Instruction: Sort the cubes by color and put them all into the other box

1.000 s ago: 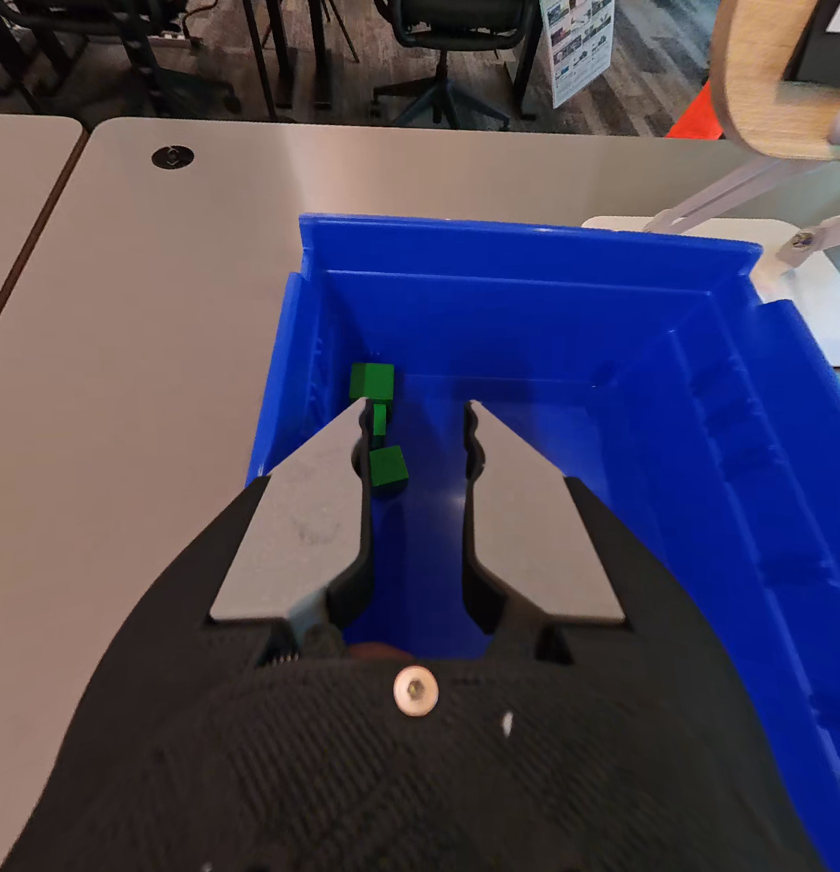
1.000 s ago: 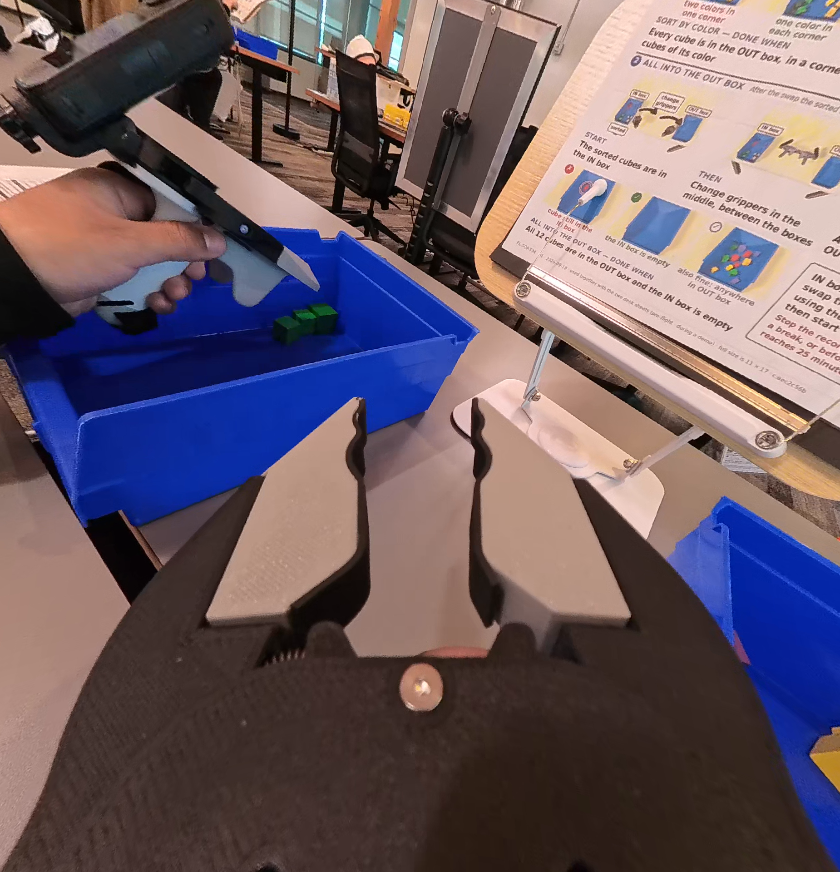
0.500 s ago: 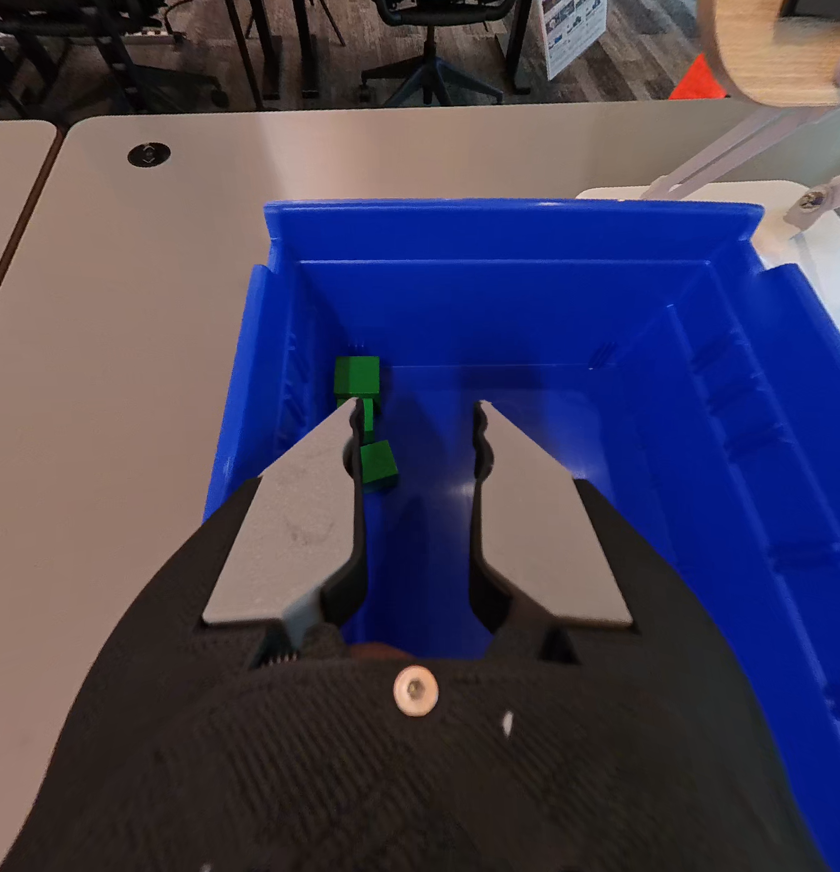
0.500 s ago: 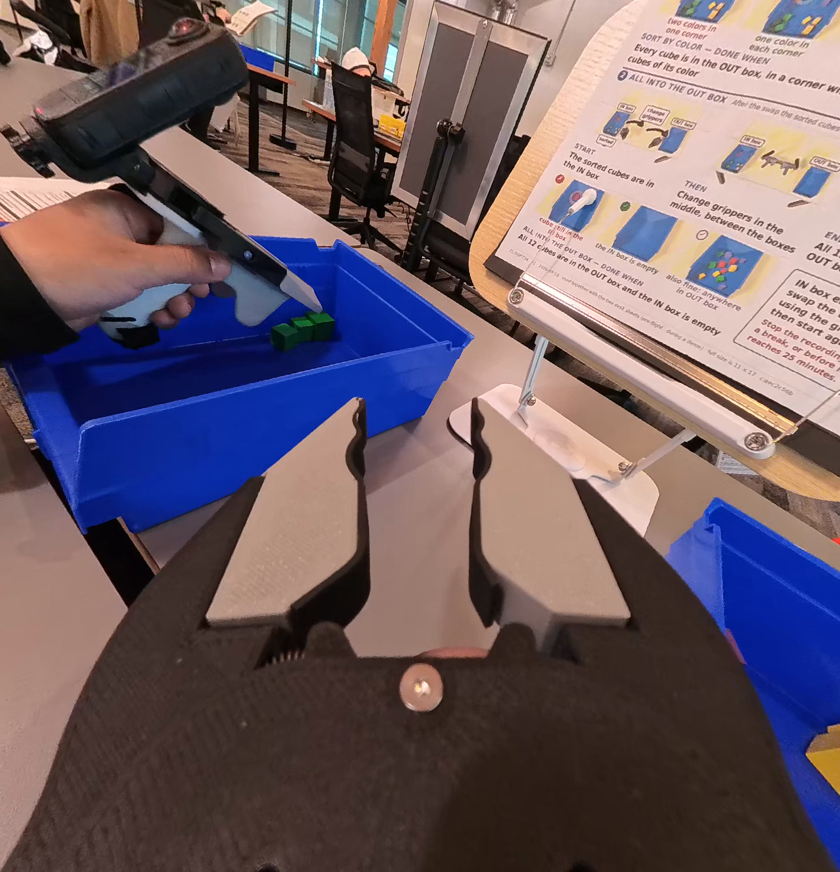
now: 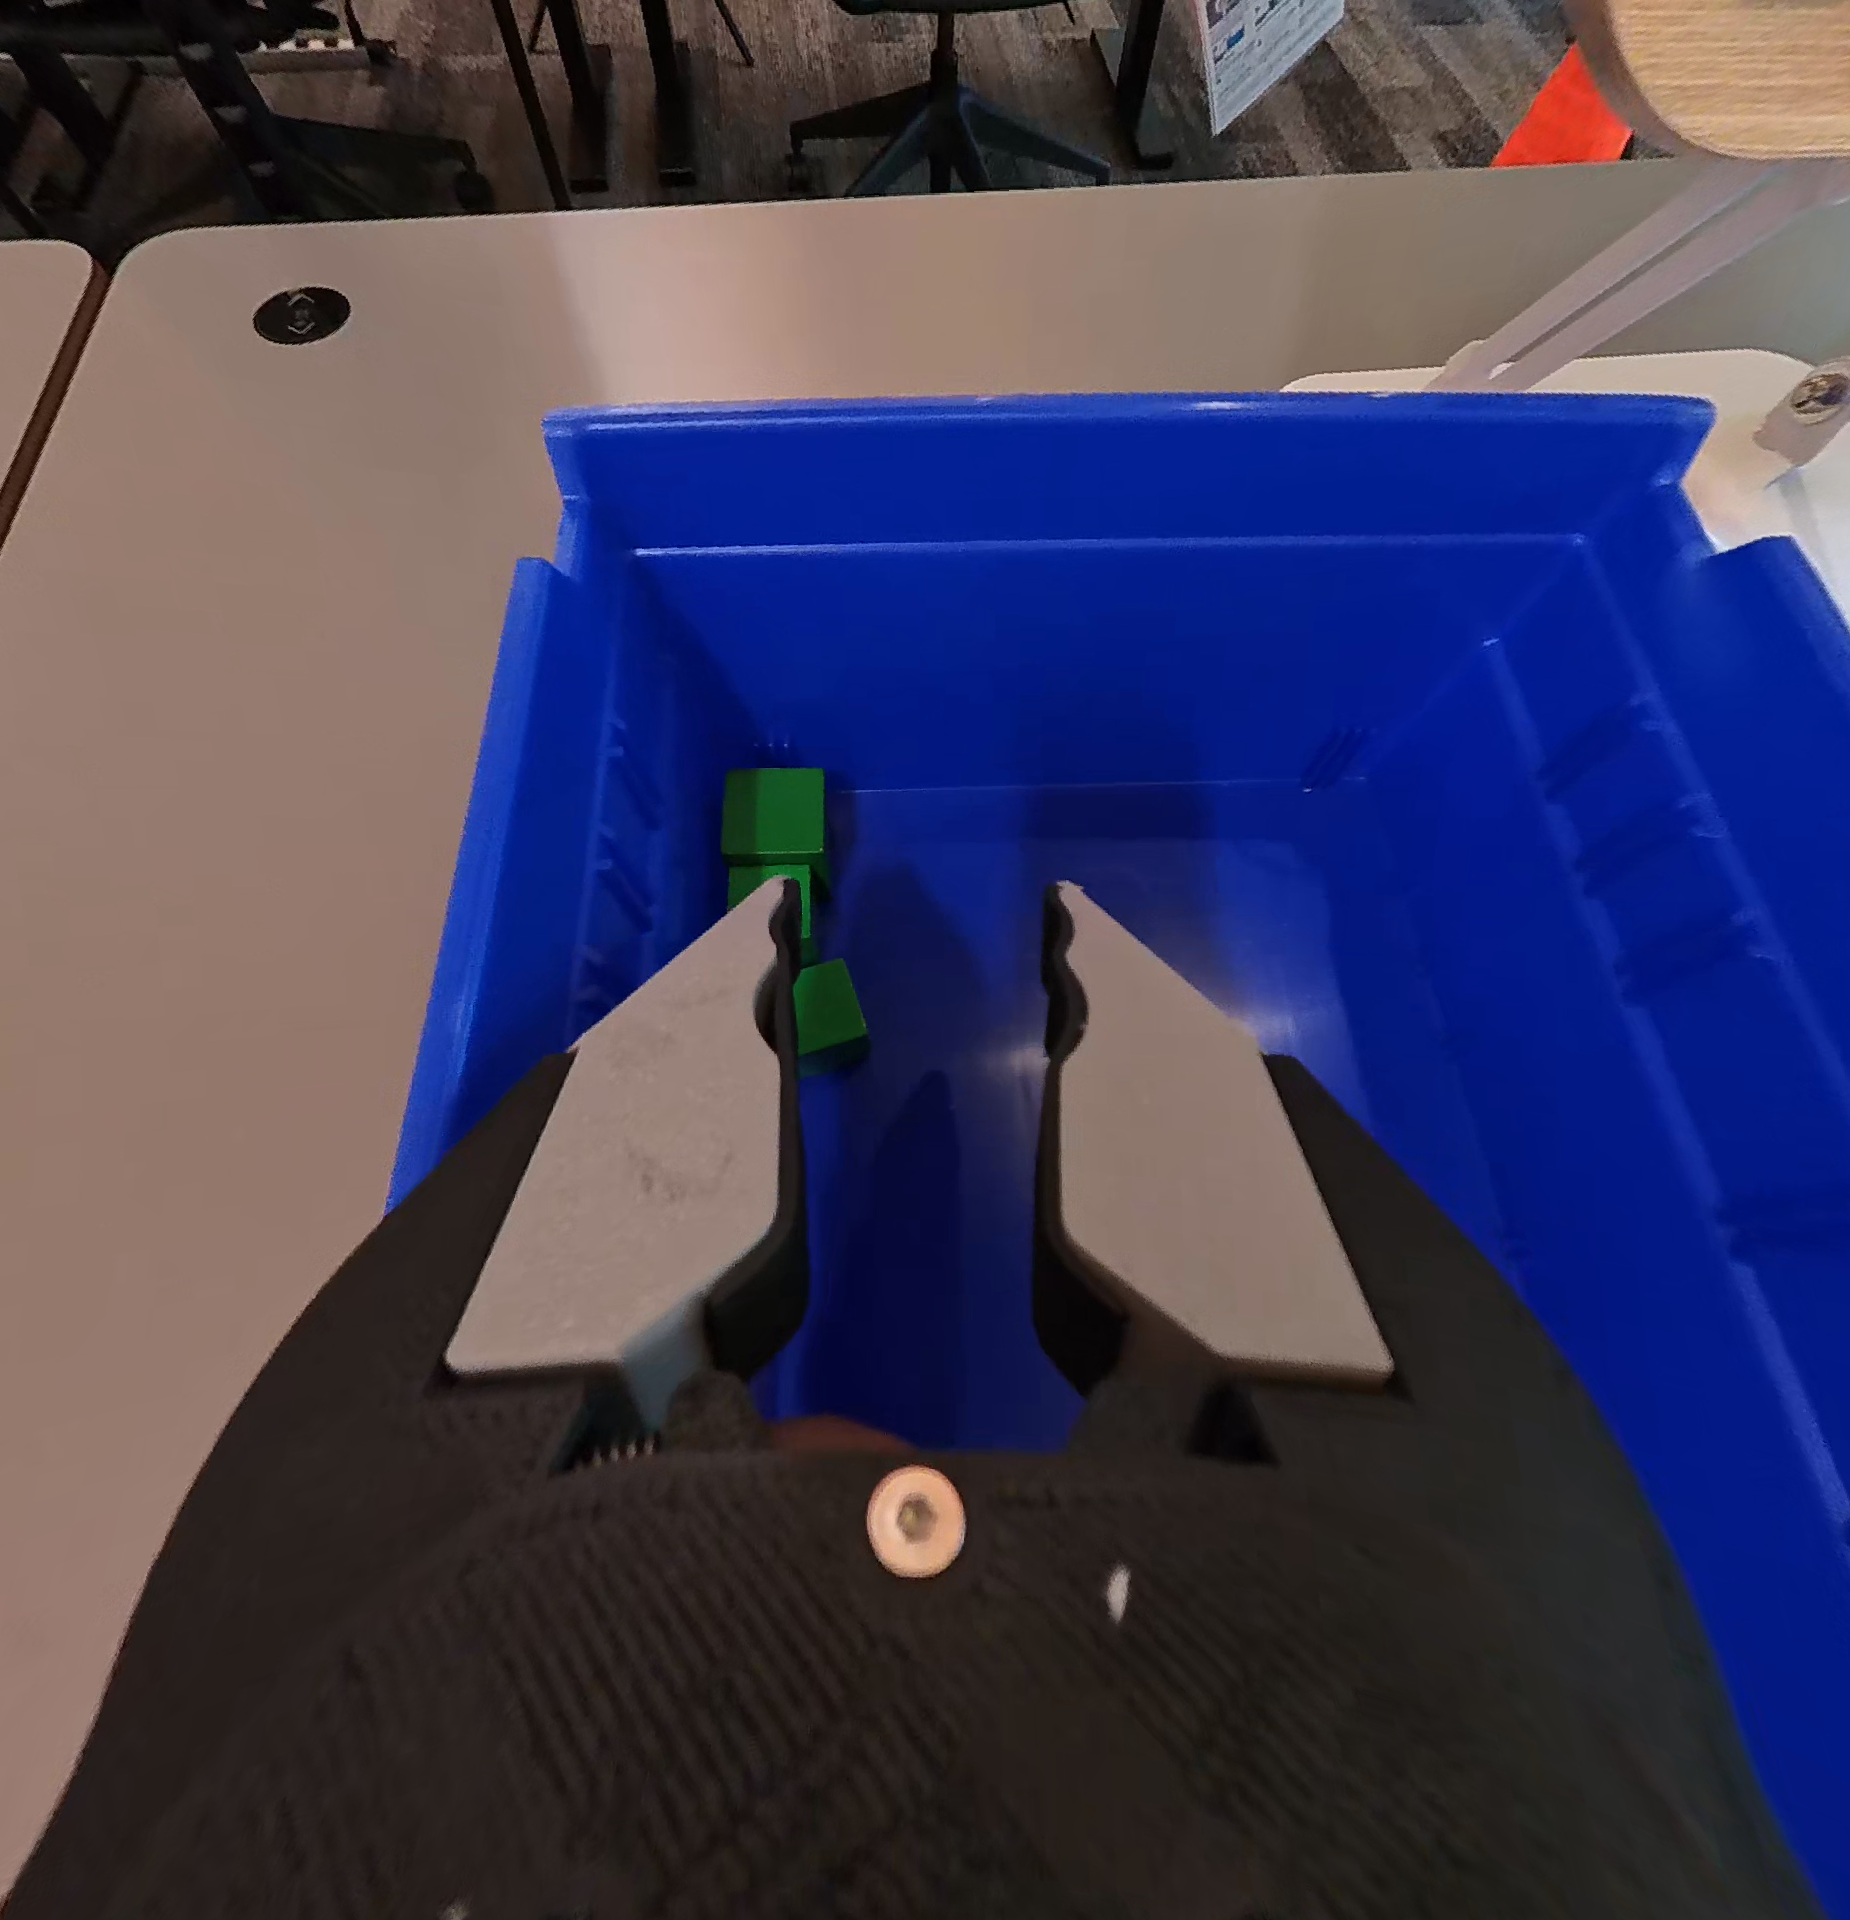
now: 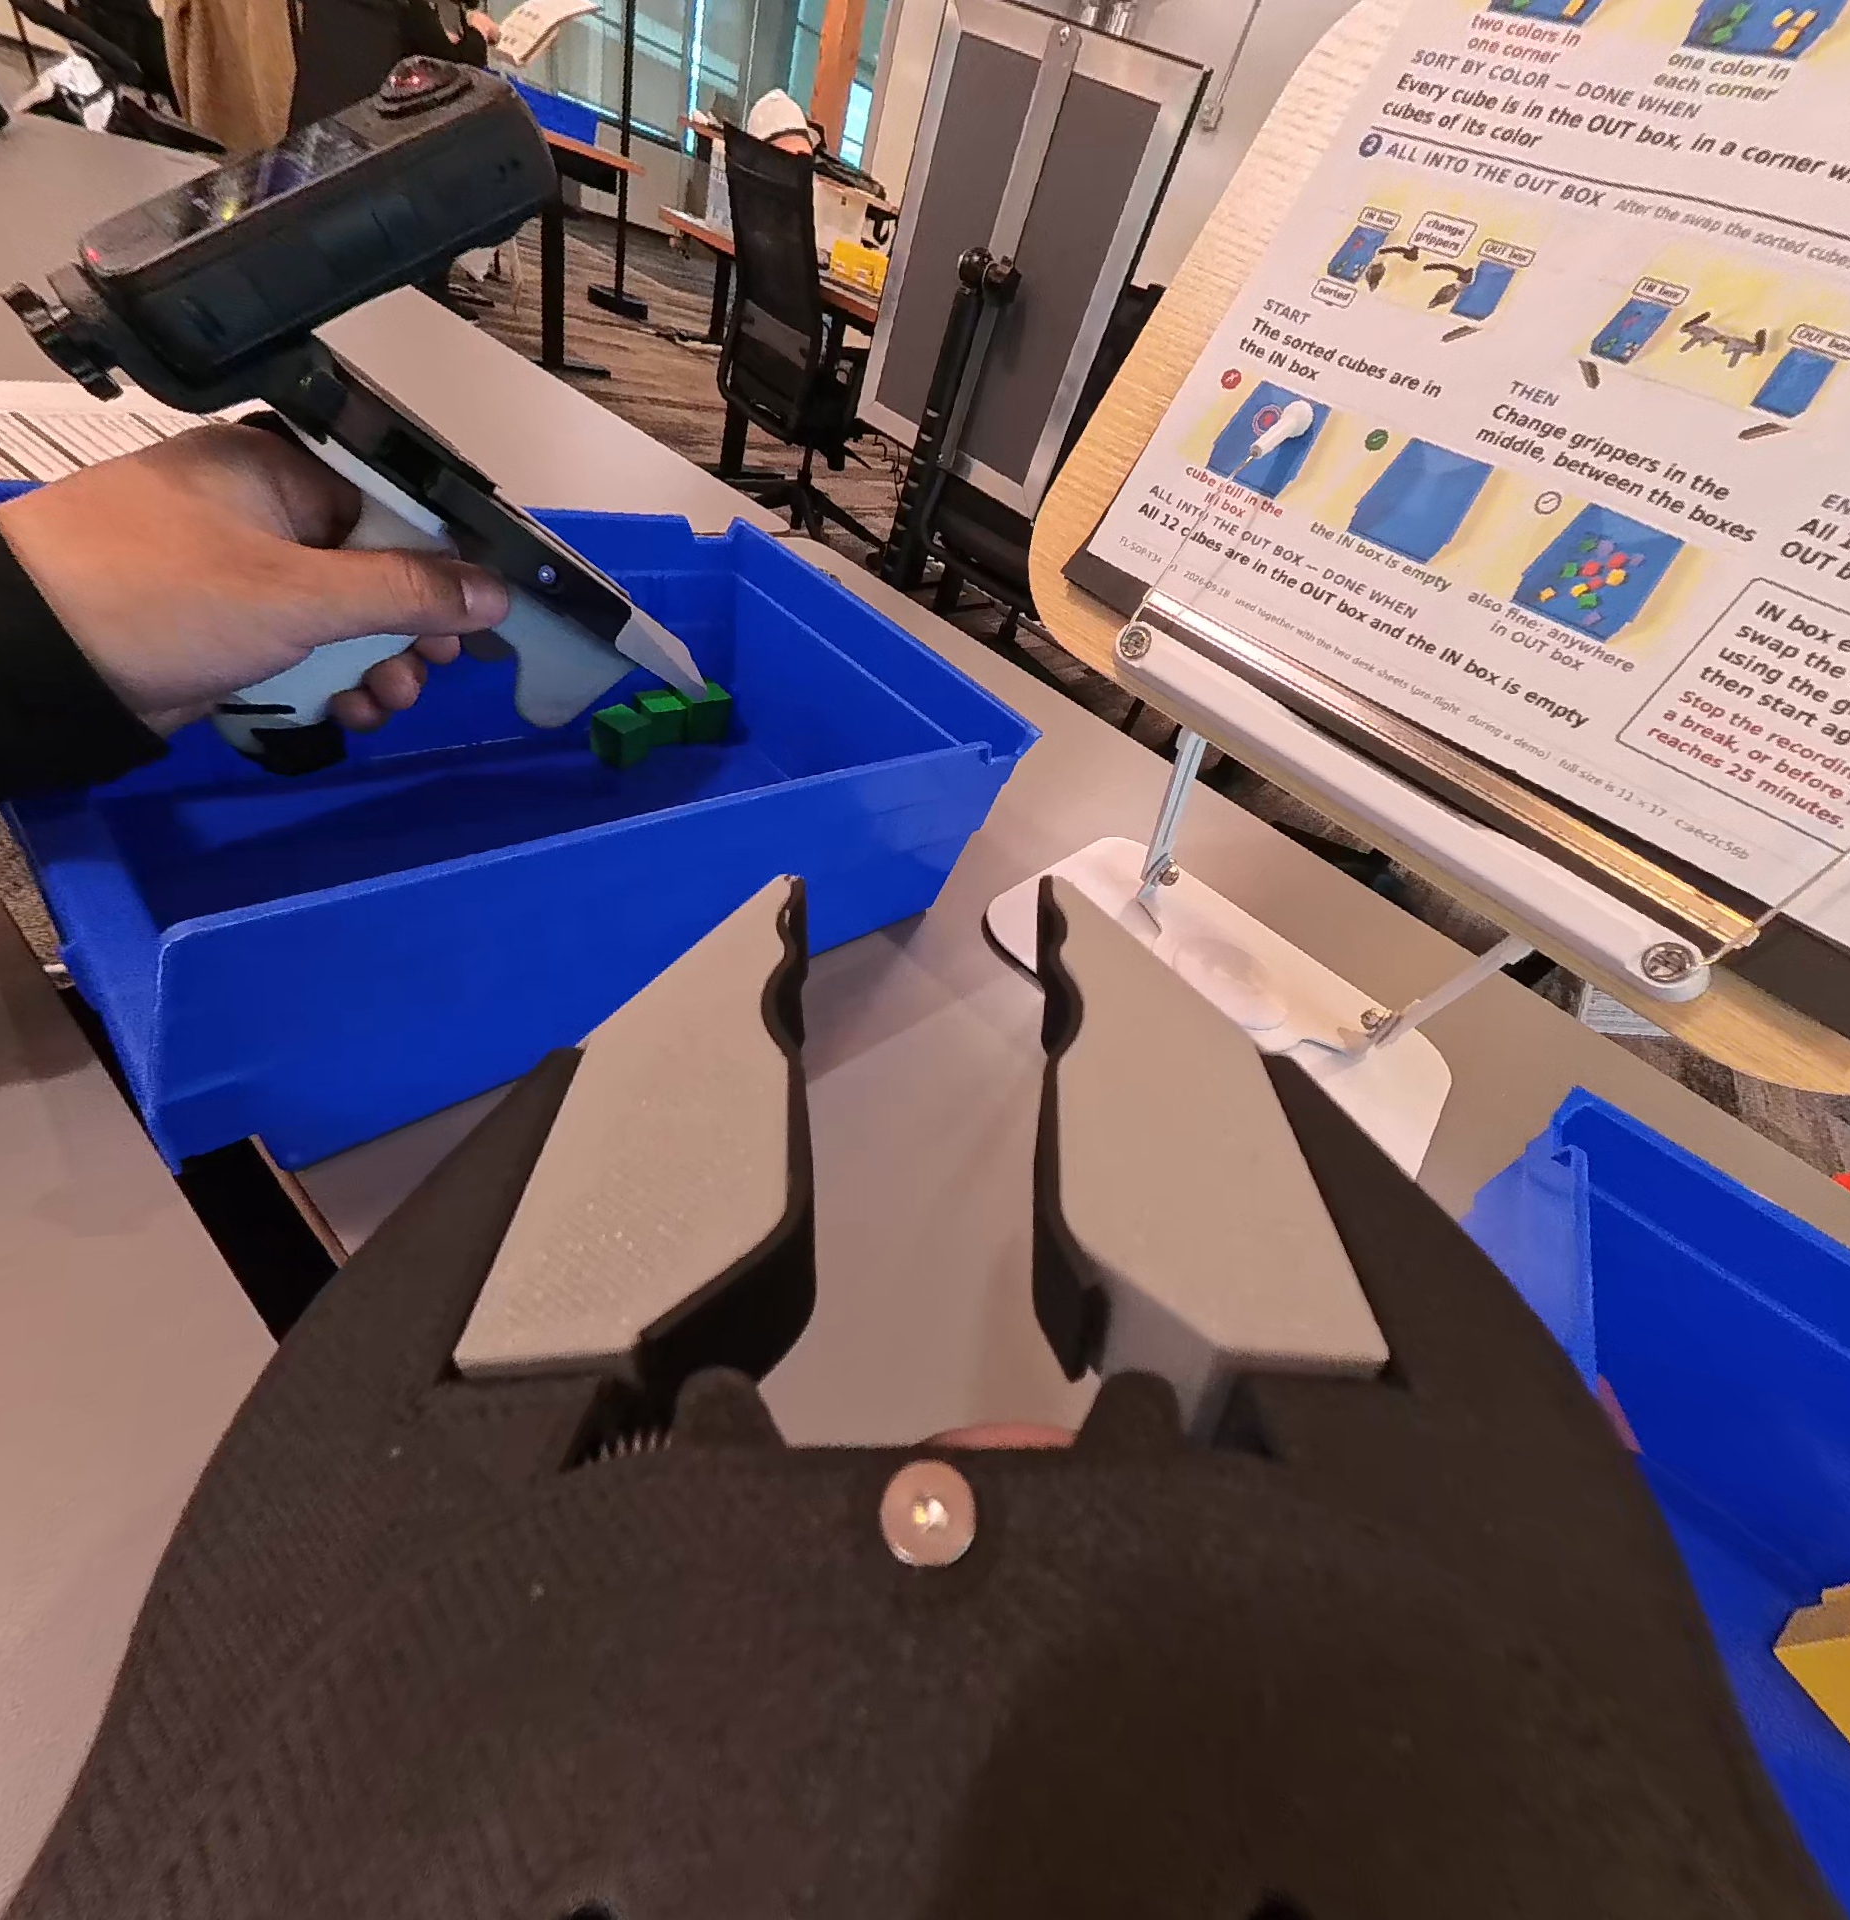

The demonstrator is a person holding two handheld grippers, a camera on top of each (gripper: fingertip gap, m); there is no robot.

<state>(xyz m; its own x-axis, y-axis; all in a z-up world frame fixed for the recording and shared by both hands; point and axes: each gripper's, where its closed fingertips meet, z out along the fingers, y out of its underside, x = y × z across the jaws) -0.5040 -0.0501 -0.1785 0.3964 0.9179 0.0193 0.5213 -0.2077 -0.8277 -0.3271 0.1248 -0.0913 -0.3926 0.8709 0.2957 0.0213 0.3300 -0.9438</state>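
Three green cubes lie in a row in the far left corner of a blue box; they also show in the right wrist view. My left gripper is open and empty, tilted down inside the box, its left finger over the middle cube. It shows in the right wrist view, held by a hand. My right gripper is open and empty above the table between the boxes. A second blue box at the lower right holds a yellow cube.
An instruction board on a white stand rises behind the gap between the boxes. A round black grommet sits in the grey table left of the first box. Office chairs and desks stand beyond the table.
My left gripper has pulled back a little and shifted right in the box, staying open. The right wrist view has drifted slightly; the right gripper stays open.
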